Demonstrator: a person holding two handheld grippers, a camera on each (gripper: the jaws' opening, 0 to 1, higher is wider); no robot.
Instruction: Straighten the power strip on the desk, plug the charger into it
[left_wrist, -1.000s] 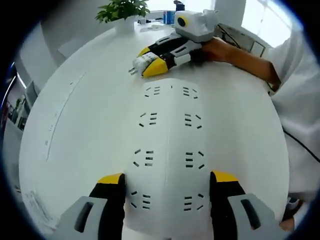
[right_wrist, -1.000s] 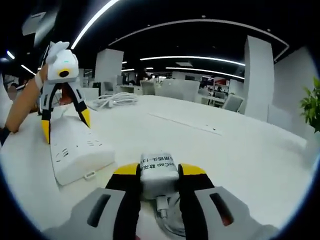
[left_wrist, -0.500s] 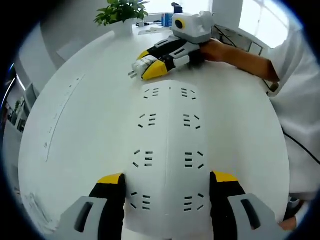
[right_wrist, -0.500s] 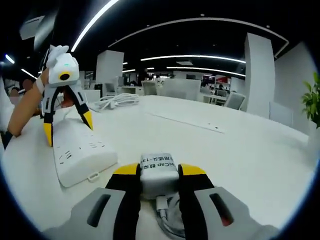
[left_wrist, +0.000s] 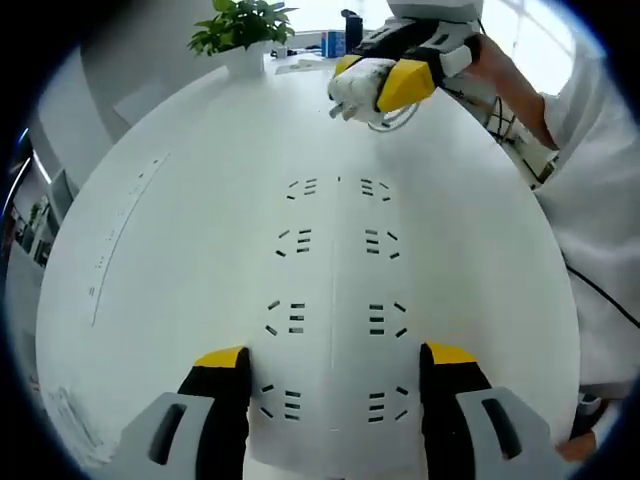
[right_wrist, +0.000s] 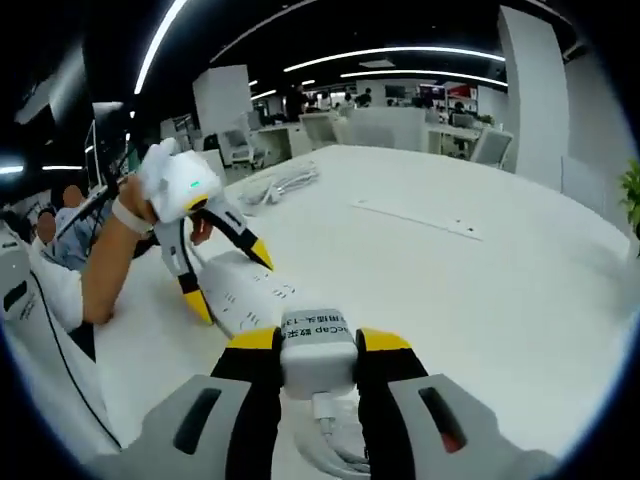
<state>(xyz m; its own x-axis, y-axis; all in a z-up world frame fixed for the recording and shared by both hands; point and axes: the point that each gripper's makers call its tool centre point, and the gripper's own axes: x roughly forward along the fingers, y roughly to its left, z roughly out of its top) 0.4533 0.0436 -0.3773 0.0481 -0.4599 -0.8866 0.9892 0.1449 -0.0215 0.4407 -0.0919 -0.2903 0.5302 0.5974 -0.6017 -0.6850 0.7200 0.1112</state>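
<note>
The right gripper (right_wrist: 318, 345) rose from the bottom centre of the right gripper view with its yellow-tipped jaws clamped on the white charger (right_wrist: 318, 350), one jaw on each side of the block. In the left gripper view the same right gripper (left_wrist: 385, 82) sat at the upper centre of the frame, held by a hand (left_wrist: 487, 62) entering from the upper right on a bare forearm, with a white sleeve (left_wrist: 590, 170) along the right edge; the charger (left_wrist: 358, 85) showed between its jaws, above the far end of the power strip (left_wrist: 335, 300) and apart from it. The left gripper (left_wrist: 335, 385) had its jaws spread wide at the bottom of the left gripper view, one on each side of the near end of the power strip, which ran up the middle of the frame on the white desk (left_wrist: 160, 260) with rows of sockets down both sides. In the right gripper view the left gripper (right_wrist: 228, 282) appeared left of centre, tilted, its open jaws straddling the power strip (right_wrist: 255, 295), gripped by a hand (right_wrist: 135, 200) on an arm reaching in from the left. The charger's top face carried a label reading "eCap" followed by characters too small to read. A white cable (right_wrist: 325, 445) coiled beneath the charger at the bottom of the frame.
</note>
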